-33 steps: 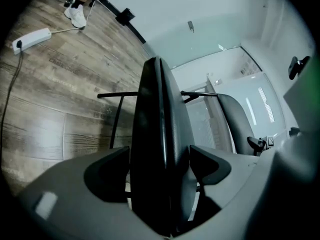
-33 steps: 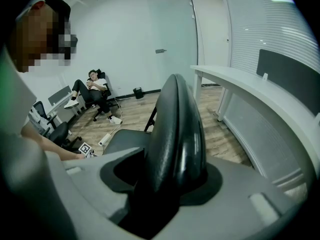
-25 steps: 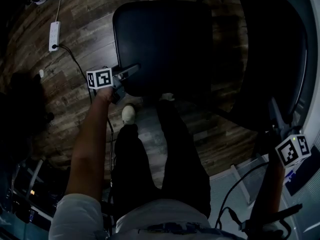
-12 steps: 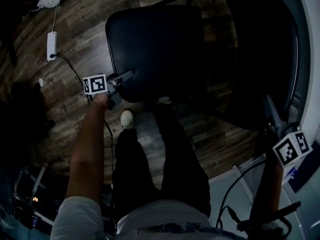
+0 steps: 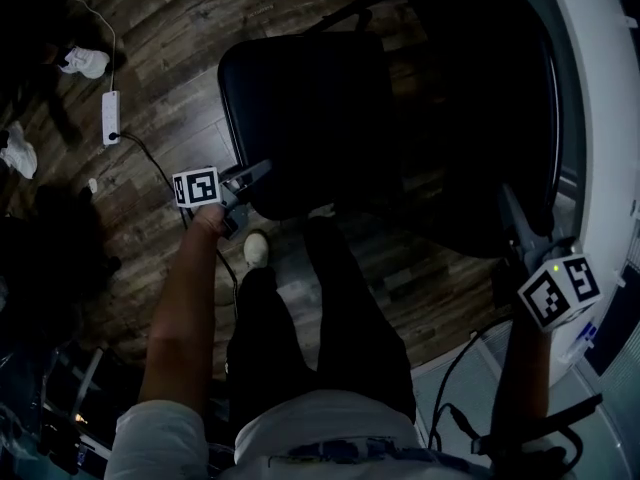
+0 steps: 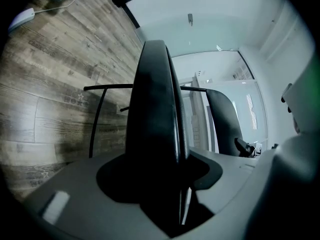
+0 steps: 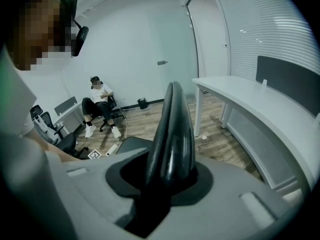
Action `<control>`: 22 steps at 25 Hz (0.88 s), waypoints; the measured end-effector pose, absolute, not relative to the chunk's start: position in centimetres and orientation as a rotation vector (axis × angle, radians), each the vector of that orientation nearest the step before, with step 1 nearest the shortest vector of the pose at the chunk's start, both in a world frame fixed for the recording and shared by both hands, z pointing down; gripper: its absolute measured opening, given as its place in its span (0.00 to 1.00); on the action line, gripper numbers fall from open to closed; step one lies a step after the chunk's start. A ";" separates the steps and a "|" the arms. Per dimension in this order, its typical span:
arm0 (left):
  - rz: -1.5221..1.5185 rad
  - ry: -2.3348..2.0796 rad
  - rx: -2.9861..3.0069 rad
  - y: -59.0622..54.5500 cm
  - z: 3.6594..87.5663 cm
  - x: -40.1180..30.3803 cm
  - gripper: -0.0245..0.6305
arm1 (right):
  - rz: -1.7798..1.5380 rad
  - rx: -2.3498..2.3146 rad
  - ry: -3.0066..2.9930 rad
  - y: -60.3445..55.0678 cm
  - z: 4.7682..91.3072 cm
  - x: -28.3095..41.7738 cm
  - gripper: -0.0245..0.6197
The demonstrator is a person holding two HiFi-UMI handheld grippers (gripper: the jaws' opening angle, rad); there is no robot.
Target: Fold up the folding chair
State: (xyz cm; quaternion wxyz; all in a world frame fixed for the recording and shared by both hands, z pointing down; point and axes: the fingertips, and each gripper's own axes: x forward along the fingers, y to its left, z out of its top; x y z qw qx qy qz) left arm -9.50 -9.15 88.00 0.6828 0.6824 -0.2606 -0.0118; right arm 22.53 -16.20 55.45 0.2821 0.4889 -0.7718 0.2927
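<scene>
Jaws just closed: seat (image 5: pixel 285 163) front edge clamped by left hand-held gripper (image 5: pixel 248 177), backrest (image 5: pixel 490 98) top by right hand-held gripper (image 5: pixel 514 216). Folding chair (image 5: pixel 330 78) stands unfolded on floor (image 5: pixel 170 38); folding judged ready to be started.

Black folding chair (image 5: pixel 300 118) — floor (image 5: pixel 170 68) brown wood-grain planks — white power strip (image 5: pixel 111 117).
</scene>
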 end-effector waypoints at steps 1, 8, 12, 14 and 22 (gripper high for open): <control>-0.022 -0.586 1.531 -9.2 87.5 -9.2 0.39 | 0.783 1.311 -2.070 -16.1 55.1 22.5 0.20; 0.016 -0.576 1.531 -9.7 84.3 -6.8 0.35 | 0.765 1.312 -2.106 -15.9 53.1 22.2 0.17; 0.032 -0.582 1.533 -9.8 82.3 -5.5 0.33 | 0.759 1.308 -2.110 -15.9 52.2 21.8 0.16; 0.047 -0.598 1.529 -10.1 81.5 -4.9 0.33 | 0.750 1.308 -2.110 -16.0 51.7 21.6 0.16; 0.090 -0.602 1.520 -10.9 77.4 -0.8 0.30 | 0.696 1.313 -2.094 -15.9 49.8 22.2 0.16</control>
